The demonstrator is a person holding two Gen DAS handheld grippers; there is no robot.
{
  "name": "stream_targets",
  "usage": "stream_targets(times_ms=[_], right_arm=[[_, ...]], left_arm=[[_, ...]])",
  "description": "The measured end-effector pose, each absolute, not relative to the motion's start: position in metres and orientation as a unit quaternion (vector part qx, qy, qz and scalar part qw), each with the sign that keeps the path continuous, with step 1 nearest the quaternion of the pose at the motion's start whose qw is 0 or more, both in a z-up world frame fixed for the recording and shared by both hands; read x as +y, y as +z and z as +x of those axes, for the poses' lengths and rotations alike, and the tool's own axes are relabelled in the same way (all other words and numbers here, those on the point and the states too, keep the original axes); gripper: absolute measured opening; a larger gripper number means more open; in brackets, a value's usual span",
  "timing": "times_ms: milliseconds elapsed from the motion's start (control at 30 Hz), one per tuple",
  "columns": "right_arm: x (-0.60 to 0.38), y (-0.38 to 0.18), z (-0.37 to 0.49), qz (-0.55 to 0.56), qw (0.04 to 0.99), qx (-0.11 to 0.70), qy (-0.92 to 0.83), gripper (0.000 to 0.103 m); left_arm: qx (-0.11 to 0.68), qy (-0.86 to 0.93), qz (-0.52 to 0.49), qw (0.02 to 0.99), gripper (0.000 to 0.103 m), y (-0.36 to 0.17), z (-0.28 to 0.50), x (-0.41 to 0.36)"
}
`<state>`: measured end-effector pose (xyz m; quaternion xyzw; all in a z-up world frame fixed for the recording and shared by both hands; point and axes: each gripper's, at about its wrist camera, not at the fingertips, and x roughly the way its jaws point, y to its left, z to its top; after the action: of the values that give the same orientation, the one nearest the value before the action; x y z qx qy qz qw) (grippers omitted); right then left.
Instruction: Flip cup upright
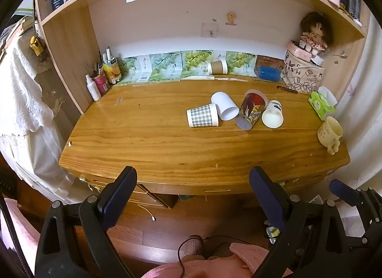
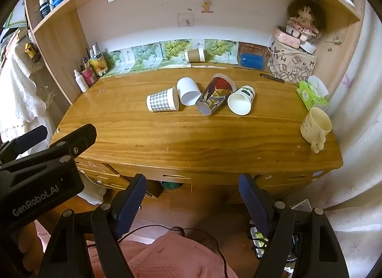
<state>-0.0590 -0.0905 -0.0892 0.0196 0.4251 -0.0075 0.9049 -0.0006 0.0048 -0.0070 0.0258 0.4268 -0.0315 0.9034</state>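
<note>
Wooden desk point(image 1: 148, 144) under a shelf unit carries a row of four cups lying on their sides near its middle: a grey-checked paper cup point(image 1: 203, 115), touching a plain white paper cup point(image 1: 225, 105), then a clear plastic tumbler with a red and dark print point(image 1: 252, 109), and a white paper cup with a dark logo point(image 1: 273, 114) whose open mouth faces the cameras and shows nothing inside. The checked cup's wider mouth end points right, toward the white cup. The printed tumbler leans between its two white neighbours. A fifth one, a brown paper cup with a white rim band point(image 1: 217, 66), lies on its side at the back against green grape-printed leaflets. One cream ceramic mug with a knobbly handle point(image 1: 330, 134) stands tilted near the desk's right edge; its inside looks bare. At the back left, a pink pot point(image 1: 101, 83) holds pens, beside a white spray bottle point(image 1: 93, 88). A blue cylinder point(image 1: 269, 73) lies at the back right beside a letter-printed fabric bag point(image 1: 303, 77), with a rag doll point(image 1: 312, 32) seated on top.

Left gripper point(image 1: 193, 177) hangs before the desk's front edge, jaws spread wide, gripping nothing. Right gripper point(image 2: 192, 182) hangs likewise, parted wide, touching nothing, well apart from the cups.
</note>
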Motion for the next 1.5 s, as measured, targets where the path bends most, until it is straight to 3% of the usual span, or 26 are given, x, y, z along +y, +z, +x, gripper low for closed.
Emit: stream_targets(times_ms=[800,1500], right_arm=[[-0.069,-0.097,-0.061,0.037,0.895,0.443,-0.033,0.08],[-0.056,-0.102,-0.054,0.116,0.888,0.443,-0.047,0.08]], left_arm=[[0.426,-0.064,0.027,0.902,0.096,-0.009,0.003,0.028],[0.452,-0.108,0.013,0.886,0.096,-0.021,0.031,0.061]])
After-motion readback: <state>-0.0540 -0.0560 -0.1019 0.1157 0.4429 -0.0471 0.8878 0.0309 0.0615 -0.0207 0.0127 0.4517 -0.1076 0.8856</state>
